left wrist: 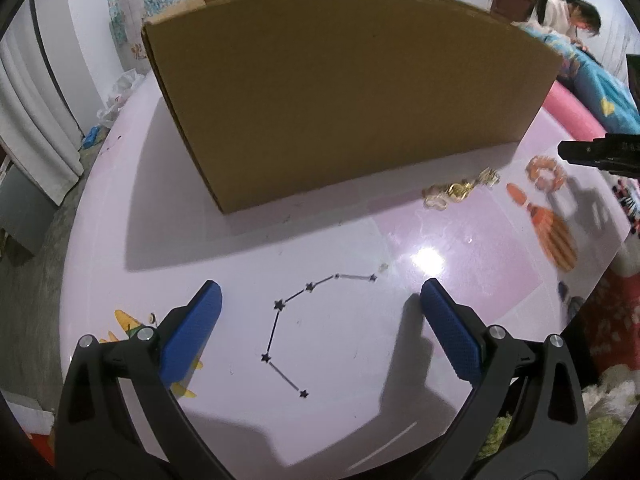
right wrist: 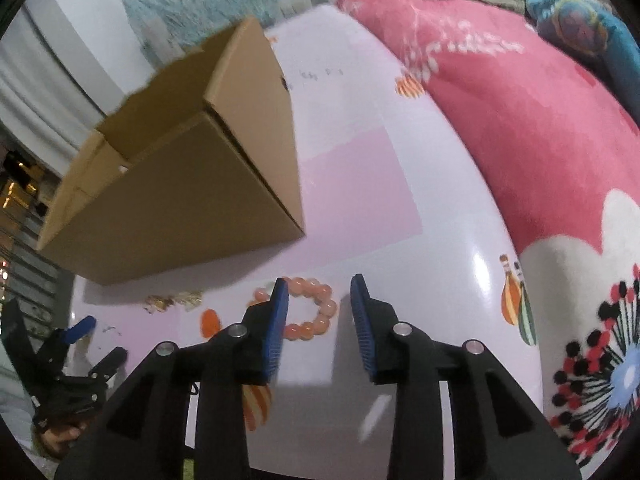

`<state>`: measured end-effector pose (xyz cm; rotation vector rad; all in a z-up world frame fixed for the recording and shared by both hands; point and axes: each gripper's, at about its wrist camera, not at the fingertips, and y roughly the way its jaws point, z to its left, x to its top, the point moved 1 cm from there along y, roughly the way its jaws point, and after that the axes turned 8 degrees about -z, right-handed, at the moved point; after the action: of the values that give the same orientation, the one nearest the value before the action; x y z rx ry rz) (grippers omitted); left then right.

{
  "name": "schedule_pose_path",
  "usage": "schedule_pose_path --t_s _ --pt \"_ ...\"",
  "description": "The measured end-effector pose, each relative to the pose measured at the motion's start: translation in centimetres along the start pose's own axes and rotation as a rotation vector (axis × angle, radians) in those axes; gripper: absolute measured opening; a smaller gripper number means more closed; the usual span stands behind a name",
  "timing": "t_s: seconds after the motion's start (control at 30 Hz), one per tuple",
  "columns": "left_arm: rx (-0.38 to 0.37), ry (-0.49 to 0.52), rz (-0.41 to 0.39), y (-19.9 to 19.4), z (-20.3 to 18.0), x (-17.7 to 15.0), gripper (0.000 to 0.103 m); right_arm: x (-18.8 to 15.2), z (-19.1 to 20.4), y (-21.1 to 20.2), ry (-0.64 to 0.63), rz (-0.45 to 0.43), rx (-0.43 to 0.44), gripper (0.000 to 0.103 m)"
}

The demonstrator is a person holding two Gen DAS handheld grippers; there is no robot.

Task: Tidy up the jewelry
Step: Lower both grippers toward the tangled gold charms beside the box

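Observation:
A black star-link chain (left wrist: pixel 298 322) lies on the pink-white table between the fingers of my left gripper (left wrist: pixel 320 300), which is open and empty just above it. A pink bead bracelet (left wrist: pixel 546 173) (right wrist: pixel 316 312) lies right of a small heap of gold jewelry (left wrist: pixel 460 190) (right wrist: pixel 172 300). My right gripper (right wrist: pixel 320 292) is open and empty, hovering over the bracelet, its left finger covering part of it. An open cardboard box (left wrist: pixel 344 92) (right wrist: pixel 176 184) stands behind the jewelry.
A pink blanket (right wrist: pixel 520 112) lies along the table's right edge. The table (right wrist: pixel 360 184) carries printed orange balloon pictures (left wrist: pixel 556 236). My left gripper also shows at the left of the right wrist view (right wrist: pixel 76 344). A person (left wrist: pixel 572 20) sits far back right.

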<state>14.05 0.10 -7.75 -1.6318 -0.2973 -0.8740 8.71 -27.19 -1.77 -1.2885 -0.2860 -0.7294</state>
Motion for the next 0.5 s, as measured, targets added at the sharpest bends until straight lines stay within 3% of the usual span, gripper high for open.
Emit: schedule_pose_path --t_s 0.07,0.23,0.3,0.5 --pt "-0.028 0.001 -0.039 -0.5 -0.2 0.5 0.092 -0.1 0.9 -0.7 -0.029 -0.034 0.039 0.032" --pt "-0.085 0.047 -0.099 -0.6 -1.9 1.8 0.069 -1.4 4.4 -0.7 -0.109 -0.044 0.187 0.032" --pt "-0.109 0.067 -0.108 -0.2 -2.6 2.1 0.056 -2.0 5.9 0.4 -0.165 -0.02 0.202 0.032" --pt "-0.143 0.183 -0.129 1.5 -5.3 2.8 0.034 -1.9 8.7 2.7 -0.298 -0.008 0.237 0.028"
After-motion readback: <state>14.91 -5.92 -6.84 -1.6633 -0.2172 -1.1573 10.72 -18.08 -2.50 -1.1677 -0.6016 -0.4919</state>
